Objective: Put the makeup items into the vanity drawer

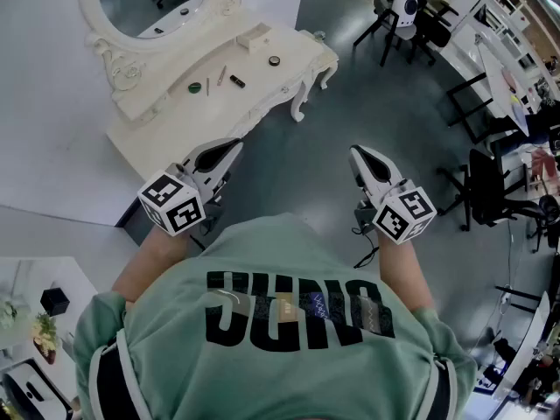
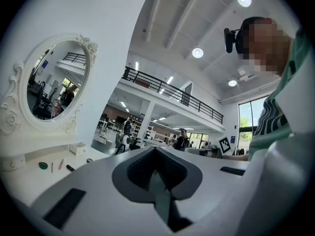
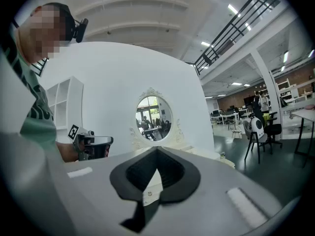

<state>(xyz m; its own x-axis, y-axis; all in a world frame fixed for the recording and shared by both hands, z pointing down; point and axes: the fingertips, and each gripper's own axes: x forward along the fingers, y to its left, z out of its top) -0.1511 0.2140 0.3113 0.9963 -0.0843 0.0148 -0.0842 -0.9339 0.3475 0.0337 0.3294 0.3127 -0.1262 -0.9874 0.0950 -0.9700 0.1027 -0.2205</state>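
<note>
The white vanity with its oval mirror stands ahead of me. On its top lie a green round item, two thin pencils, a black lipstick, a small round jar and a little white box. I cannot make out a drawer. My left gripper and right gripper hang over the floor short of the vanity, both shut and empty. The left gripper view shows the green item and lipstick at its lower left. In the right gripper view the mirror sits beyond the jaws.
Black office chairs and desks fill the right side. A white shelf with a black box sits at the lower left. Grey floor lies between me and the vanity.
</note>
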